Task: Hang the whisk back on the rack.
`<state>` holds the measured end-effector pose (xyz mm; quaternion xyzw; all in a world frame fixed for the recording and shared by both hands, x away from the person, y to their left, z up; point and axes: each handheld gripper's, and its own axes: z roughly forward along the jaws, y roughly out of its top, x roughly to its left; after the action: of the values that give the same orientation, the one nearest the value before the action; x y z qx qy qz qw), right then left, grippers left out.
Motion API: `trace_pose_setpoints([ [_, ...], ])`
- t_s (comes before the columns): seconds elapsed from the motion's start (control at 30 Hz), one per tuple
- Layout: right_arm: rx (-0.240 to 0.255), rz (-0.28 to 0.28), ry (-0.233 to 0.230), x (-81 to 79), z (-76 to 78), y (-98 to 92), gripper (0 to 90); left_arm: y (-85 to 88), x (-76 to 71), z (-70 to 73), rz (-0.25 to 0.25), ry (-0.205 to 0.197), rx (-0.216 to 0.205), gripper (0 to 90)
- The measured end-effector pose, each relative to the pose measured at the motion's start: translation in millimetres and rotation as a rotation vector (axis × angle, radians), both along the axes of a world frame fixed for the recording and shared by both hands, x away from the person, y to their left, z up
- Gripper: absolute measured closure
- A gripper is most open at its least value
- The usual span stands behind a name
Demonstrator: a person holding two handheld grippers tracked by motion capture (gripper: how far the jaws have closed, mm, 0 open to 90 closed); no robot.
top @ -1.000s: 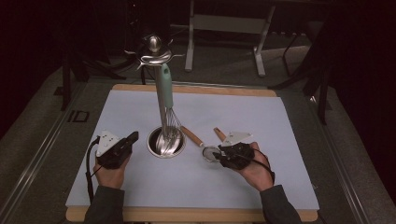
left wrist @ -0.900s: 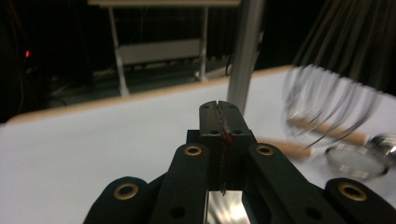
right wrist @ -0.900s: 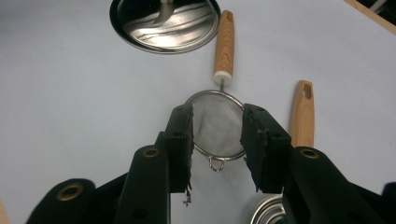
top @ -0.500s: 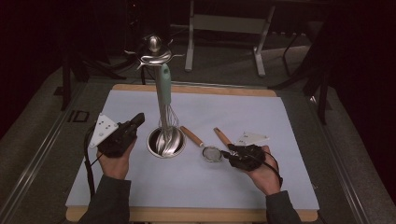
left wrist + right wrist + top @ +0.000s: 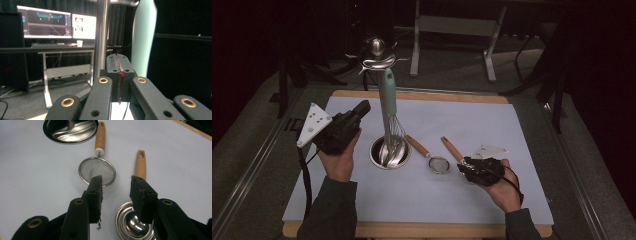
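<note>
**Inspector:** What are you working over?

**Me:** A steel ladle [image 5: 133, 223] with a wooden handle, lying flat beside a small mesh strainer [image 5: 97, 171], near the round base of the utensil stand [image 5: 389, 152]. A mint-handled whisk [image 5: 388, 95] is hanging there.

**Inspector:** Your tongs?

**Me:** My right tongs [image 5: 116, 188] are standing apart, having just been opening, hovering over the ladle without gripping it. My left tongs [image 5: 119, 72] are pressed together, empty, raised beside the stand's post.

**Inspector:** Surroundings?

**Me:** I am standing at a pale surface [image 5: 522, 135] edged in wood; the room is dark, monitors [image 5: 46, 22] glowing behind.
</note>
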<state>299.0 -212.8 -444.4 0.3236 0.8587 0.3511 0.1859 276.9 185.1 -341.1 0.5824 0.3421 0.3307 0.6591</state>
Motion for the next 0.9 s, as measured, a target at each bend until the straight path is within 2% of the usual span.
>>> trace_pose_setpoints([
  [0.23,-0.002,-0.003,0.013,0.5,-4.9,-1.8,60.7,-4.1,2.4,17.0,-0.007,-0.056,-0.025,90.0],
  [0.33,0.033,0.006,0.025,0.3,-4.0,-4.7,60.3,-4.2,2.7,24.6,-0.007,-0.077,-0.031,90.0],
  [0.47,0.057,-0.001,0.027,0.2,-2.3,-9.7,60.1,-2.5,1.8,33.3,-0.003,-0.106,-0.068,90.0],
  [0.6,0.075,-0.012,0.029,0.2,-1.4,-14.5,60.1,-2.2,2.7,40.7,-0.004,-0.122,-0.089,89.9],
  [0.73,0.097,-0.011,0.046,0.4,-1.6,-17.0,59.6,-5.7,3.5,43.9,-0.006,-0.129,-0.076,89.9],
  [0.9,0.092,-0.015,0.050,0.6,-3.0,-17.4,59.5,-6.7,7.4,45.5,0.002,-0.124,-0.082,89.9],
])
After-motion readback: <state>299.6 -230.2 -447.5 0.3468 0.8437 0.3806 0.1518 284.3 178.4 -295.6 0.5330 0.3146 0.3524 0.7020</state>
